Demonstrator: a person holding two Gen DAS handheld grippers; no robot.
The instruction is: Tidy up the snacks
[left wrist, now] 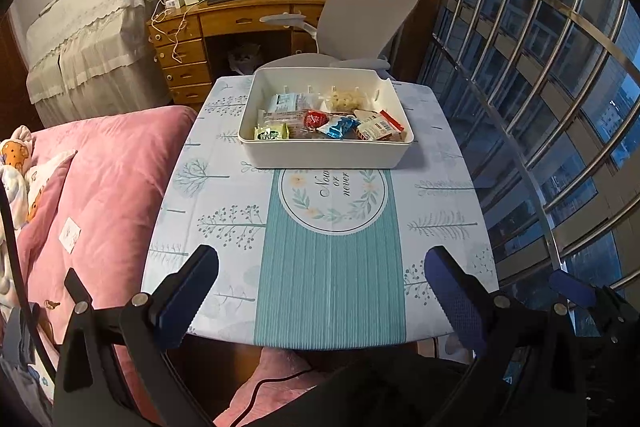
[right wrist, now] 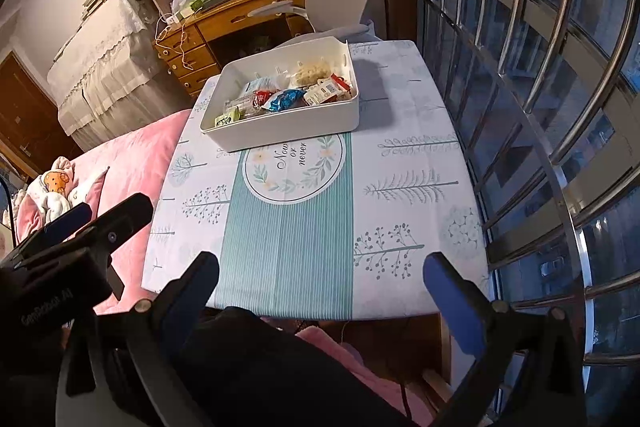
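A white box [left wrist: 320,154] stands at the far end of the small table [left wrist: 224,195]. It holds several wrapped snacks: a green packet [left wrist: 272,133], a red one [left wrist: 316,118], a blue one [left wrist: 340,127] and a red-and-white one [left wrist: 378,127]. The box [right wrist: 288,125] and its snacks show in the right wrist view too. My left gripper [left wrist: 322,279] is open and empty over the table's near edge. My right gripper [right wrist: 320,287] is open and empty over the near edge, right of the left one. The left gripper also shows in the right wrist view [right wrist: 100,219].
A pink bed [left wrist: 104,195] lies along the table's left side. A grey chair [left wrist: 360,11] and a wooden desk [left wrist: 224,23] stand behind the table. A barred window [left wrist: 540,99] runs along the right. The tablecloth has a teal stripe [left wrist: 328,267].
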